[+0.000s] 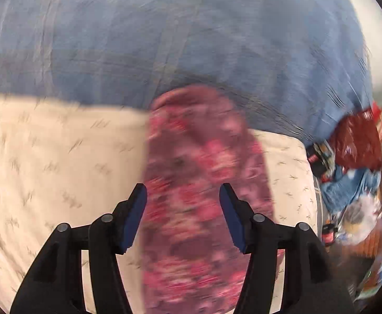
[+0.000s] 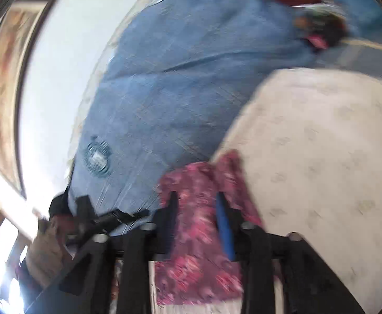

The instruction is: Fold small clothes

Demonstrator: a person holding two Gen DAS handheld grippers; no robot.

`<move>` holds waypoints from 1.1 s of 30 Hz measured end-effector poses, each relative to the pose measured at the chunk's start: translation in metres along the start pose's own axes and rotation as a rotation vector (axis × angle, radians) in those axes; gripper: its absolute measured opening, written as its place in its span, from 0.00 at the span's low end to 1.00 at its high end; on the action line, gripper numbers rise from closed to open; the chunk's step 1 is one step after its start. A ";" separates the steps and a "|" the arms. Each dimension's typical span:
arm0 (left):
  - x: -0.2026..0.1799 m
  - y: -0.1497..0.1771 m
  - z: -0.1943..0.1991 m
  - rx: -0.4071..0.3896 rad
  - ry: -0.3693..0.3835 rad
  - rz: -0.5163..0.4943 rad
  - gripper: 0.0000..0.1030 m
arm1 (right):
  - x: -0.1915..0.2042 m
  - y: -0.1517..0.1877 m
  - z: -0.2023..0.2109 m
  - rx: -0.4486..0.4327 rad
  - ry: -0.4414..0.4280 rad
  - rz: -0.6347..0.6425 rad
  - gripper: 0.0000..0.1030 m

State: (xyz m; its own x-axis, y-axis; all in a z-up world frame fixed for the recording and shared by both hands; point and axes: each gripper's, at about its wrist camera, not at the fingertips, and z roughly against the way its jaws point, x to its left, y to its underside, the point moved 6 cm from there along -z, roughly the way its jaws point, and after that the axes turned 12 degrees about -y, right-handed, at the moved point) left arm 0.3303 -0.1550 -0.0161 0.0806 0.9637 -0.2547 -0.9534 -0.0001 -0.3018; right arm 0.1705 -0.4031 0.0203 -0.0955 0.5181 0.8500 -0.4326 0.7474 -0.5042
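A magenta floral garment [image 1: 198, 157] lies lengthwise on a cream printed cloth [image 1: 47, 170] spread over a blue bedsheet [image 1: 164, 39]. My left gripper [image 1: 183, 209] hovers over the garment's near part, open, with its blue pads well apart and nothing pressed between them. In the right wrist view the same garment [image 2: 191, 274] runs between the fingers of my right gripper [image 2: 197, 219]. That gripper is open, the face of its right blue pad [image 2: 225, 230] is bare, and the garment's far end bunches past the fingertips. Both views are blurred.
The cream cloth [image 2: 322, 157] ends at the blue sheet [image 2: 178, 78]. A heap of red and blue clutter [image 1: 353, 157] lies off the bed's right side. A framed picture [image 2: 7, 78] hangs on the white wall. A person's hand [image 2: 44, 256] shows at lower left.
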 end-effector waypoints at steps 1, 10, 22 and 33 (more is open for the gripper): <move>0.009 0.004 -0.007 0.031 0.024 0.036 0.54 | 0.002 -0.007 -0.023 0.066 -0.019 0.016 0.49; 0.033 0.022 -0.033 0.115 0.165 0.121 0.55 | -0.059 -0.003 -0.183 0.407 0.190 -0.018 0.49; 0.020 0.023 -0.028 0.059 0.204 0.120 0.61 | -0.006 -0.028 -0.168 0.344 0.112 0.203 0.04; 0.006 0.050 -0.023 0.059 0.116 0.000 0.61 | -0.051 -0.009 -0.163 0.405 0.203 0.063 0.19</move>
State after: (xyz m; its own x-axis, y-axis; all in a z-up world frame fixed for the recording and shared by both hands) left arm 0.2899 -0.1552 -0.0536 0.1100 0.9263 -0.3603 -0.9686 0.0187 -0.2478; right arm 0.3254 -0.3684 -0.0439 0.0271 0.6584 0.7522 -0.7508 0.5102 -0.4195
